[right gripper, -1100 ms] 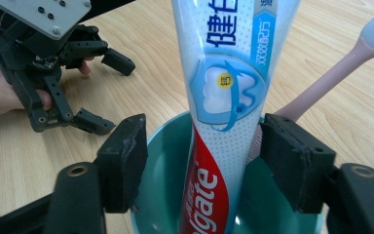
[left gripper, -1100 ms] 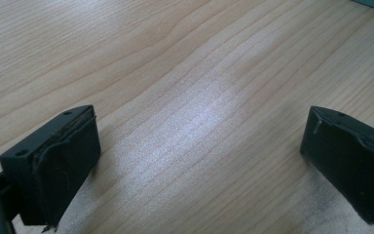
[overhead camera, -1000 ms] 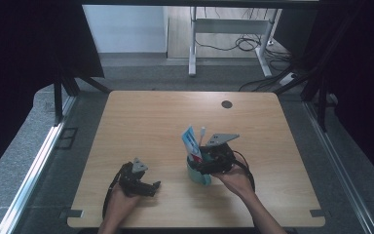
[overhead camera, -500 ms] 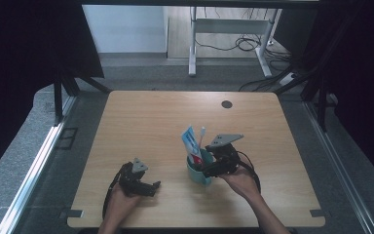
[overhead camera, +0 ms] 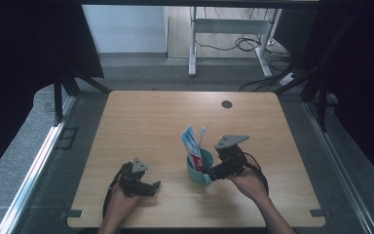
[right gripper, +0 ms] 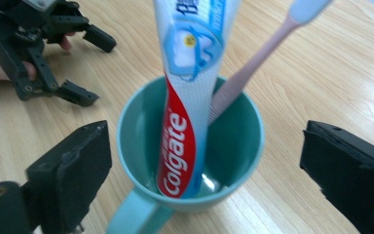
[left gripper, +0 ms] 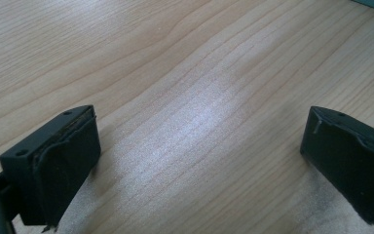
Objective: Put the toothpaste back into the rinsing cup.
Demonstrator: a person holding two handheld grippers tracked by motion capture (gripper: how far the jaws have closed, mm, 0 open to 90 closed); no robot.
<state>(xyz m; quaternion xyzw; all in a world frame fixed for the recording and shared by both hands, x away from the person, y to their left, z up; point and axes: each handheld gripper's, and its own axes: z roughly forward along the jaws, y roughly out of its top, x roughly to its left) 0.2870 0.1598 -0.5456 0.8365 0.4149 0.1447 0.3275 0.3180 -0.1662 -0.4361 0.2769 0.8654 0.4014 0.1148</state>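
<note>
The wooden table [overhead camera: 146, 122] carries a teal mug [right gripper: 233, 161] near its front edge, right of centre. A toothpaste tube [right gripper: 187, 97] and a pink toothbrush [right gripper: 253, 68] stand in the mug, leaning. The right gripper [right gripper: 204, 161] has just been opening; its jaws stand wide either side of the mug, pressing nothing. The left gripper [left gripper: 199, 161], well apart, rests with jaws spread over bare wood.

The toothpaste tube [right gripper: 187, 112] reads "Colgate" in white.

Mug [right gripper: 233, 146]: glossy teal ceramic-looking glaze. Toothpaste tube [right gripper: 190, 97]: shiny printed plastic. Toothbrush [right gripper: 253, 68]: smooth pink plastic. Table [left gripper: 185, 73]: matt light wood grain. Gripper pads [right gripper: 73, 170]: matt black, scuffed.
</note>
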